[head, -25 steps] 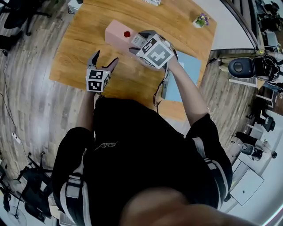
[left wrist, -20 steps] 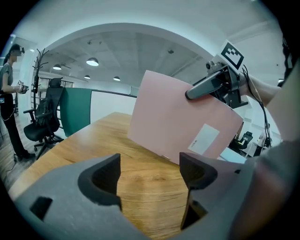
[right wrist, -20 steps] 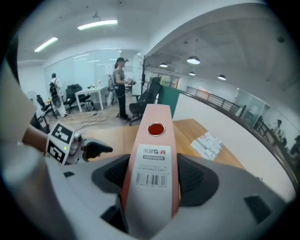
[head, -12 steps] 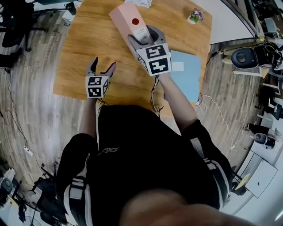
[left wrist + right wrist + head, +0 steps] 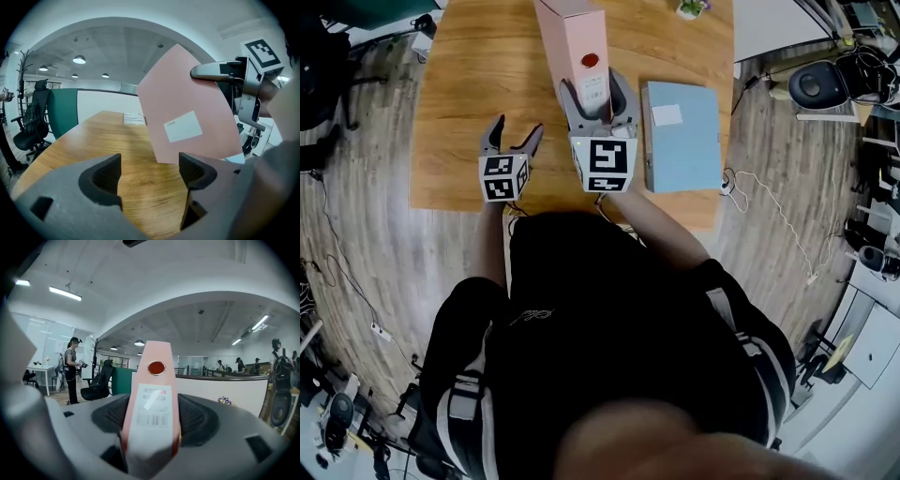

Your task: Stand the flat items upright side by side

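My right gripper point(image 5: 597, 91) is shut on the spine of a pink binder point(image 5: 576, 37), which stands tilted on edge over the wooden table point(image 5: 478, 112). In the right gripper view the pink binder's spine point(image 5: 153, 399), with a red dot and a barcode label, fills the gap between the jaws. My left gripper point(image 5: 512, 132) hangs open to the left of it, nothing between its fingers point(image 5: 101, 180). The left gripper view shows the pink binder's flat face point(image 5: 187, 112) with a white label, leaning. A blue binder point(image 5: 680, 136) lies flat on the table to the right.
A small pot of flowers point(image 5: 692, 7) stands at the table's far edge. Papers point(image 5: 133, 117) lie at the far end of the table. Office chairs point(image 5: 323, 75) stand on the wood floor to the left, and a cable point(image 5: 778, 220) runs over the floor at right.
The right gripper has swung the pink binder from lying slantwise to pointing straight away, raised on edge. The blue binder now shows in full. The left gripper has stayed open in about the same place.
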Demonstrator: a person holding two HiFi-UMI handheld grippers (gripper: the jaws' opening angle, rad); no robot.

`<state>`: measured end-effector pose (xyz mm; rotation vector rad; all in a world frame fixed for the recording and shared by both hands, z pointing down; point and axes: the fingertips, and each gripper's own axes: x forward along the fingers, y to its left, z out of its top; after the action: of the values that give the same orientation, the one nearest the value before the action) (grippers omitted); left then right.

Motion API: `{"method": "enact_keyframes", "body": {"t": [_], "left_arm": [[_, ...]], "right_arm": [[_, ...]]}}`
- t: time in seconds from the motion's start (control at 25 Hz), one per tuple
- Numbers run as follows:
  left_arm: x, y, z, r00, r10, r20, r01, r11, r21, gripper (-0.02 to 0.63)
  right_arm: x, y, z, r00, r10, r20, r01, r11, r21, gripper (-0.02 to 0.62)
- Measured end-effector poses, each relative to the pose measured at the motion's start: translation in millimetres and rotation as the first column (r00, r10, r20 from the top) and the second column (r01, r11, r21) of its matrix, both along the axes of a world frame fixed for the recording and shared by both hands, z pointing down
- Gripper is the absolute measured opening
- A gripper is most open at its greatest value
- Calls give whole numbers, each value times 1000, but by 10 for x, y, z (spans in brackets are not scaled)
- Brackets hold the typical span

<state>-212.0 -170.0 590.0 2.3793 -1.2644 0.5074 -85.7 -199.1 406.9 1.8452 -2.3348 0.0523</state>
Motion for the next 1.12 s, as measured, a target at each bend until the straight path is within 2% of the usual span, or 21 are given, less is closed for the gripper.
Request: {"method": "enact_keyframes", "body": {"t": [0.24, 0.48, 0.68, 0.92, 1.12], "left_arm": [[182, 109, -8, 999, 37, 4, -37, 999, 3, 394], [190, 255, 97, 999, 37, 8, -37, 999, -25, 393], [222, 288, 98, 999, 43, 17, -43, 999, -24, 393], [63, 310, 96, 1000, 15, 25, -15, 1000, -11, 393], [-226, 261, 146, 998, -42, 52, 42, 999, -14, 392]], "right_arm": [[67, 238, 73, 999, 37, 25, -37, 999, -30, 307], [86, 542, 335, 999, 19, 41, -13, 988, -157, 307], [-81, 582, 500, 999, 1, 49, 9, 976, -219, 307], [-389, 497, 707, 998, -10, 56, 24, 966, -258, 307], [-629, 353, 1005, 999, -32, 44, 45, 939, -341, 307]]}}
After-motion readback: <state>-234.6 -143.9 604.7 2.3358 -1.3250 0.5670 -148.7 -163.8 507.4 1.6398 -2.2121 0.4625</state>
